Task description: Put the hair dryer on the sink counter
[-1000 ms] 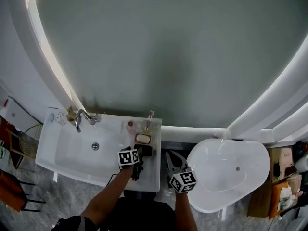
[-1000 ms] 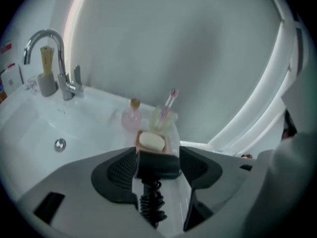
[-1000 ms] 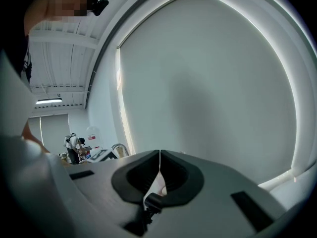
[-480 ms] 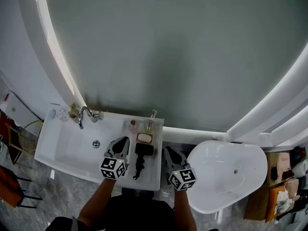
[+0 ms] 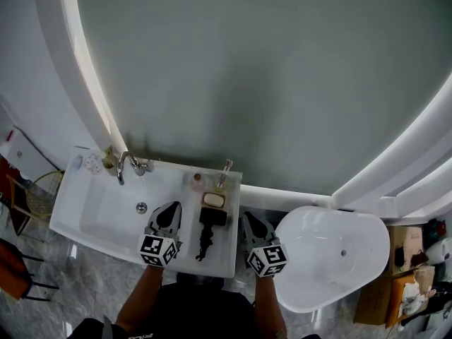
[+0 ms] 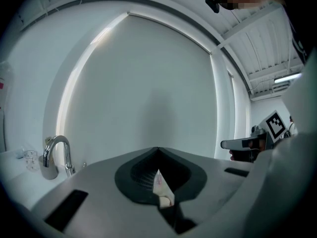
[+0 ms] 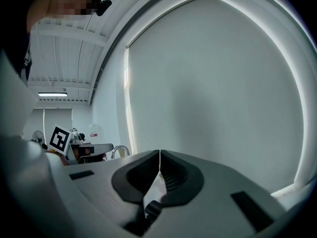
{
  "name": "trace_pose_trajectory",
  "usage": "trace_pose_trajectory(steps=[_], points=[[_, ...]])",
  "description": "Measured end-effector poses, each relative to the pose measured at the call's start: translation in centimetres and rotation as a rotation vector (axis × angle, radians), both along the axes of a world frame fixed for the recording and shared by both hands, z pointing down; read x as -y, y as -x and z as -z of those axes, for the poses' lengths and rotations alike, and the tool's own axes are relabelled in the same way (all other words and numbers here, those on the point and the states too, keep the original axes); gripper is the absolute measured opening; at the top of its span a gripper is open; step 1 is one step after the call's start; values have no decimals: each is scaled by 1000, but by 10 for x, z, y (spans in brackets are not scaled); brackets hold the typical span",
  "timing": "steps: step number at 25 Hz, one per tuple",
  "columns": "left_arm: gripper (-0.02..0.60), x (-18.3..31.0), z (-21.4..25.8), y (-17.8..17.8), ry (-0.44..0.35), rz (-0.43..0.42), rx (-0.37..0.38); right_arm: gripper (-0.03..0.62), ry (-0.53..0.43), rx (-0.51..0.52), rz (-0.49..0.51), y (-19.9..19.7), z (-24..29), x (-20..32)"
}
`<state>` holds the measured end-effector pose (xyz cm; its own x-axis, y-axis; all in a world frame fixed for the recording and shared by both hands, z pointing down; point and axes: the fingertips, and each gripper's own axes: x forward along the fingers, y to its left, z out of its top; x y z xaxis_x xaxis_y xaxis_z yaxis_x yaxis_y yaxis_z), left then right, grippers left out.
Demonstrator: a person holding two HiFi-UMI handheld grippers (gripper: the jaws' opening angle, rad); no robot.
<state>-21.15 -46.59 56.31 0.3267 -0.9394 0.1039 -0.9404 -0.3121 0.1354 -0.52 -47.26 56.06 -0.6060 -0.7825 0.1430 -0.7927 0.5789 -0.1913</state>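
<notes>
The black hair dryer [image 5: 209, 226] lies on the white sink counter [image 5: 227, 254], right of the basin, with its cord trailing toward the front edge. My left gripper [image 5: 171, 210] hovers just left of it, over the basin's right side, shut and empty. My right gripper [image 5: 248, 219] hangs off the counter's right edge, also shut with nothing in it. In the left gripper view the jaws [image 6: 158, 150] meet in a closed line, and the right gripper view shows the same [image 7: 159, 155]. Neither gripper touches the dryer.
A chrome faucet [image 5: 127, 165] stands at the basin's back left. A soap dish [image 5: 213, 200] and a cup with a toothbrush [image 5: 222, 176] sit behind the dryer. A white oval tub [image 5: 332, 256] lies to the right, and a large arched mirror [image 5: 254, 76] rises behind.
My left gripper was at the hair dryer a second ago. It has pulled away to the left with its jaws closed, and the dryer stays lying on the counter.
</notes>
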Motion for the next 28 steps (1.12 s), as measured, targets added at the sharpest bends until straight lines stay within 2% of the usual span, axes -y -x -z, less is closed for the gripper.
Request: trace_pose_trajectory(steps=[9,17,21,28], points=[[23,-6,2,9,10,-1,-50,29,-5,-28,-28,-8,-4,0],[23,-7,6,11,3,-20,-52,29,-41,-149,18,7,-11,-6],[23,-8,6,7,6,-30,-50,29,-54,-162,41,14,-10,-9],[23,-9,9,5,7,-27,-50,29,-37,-117,41,11,-7,-8]])
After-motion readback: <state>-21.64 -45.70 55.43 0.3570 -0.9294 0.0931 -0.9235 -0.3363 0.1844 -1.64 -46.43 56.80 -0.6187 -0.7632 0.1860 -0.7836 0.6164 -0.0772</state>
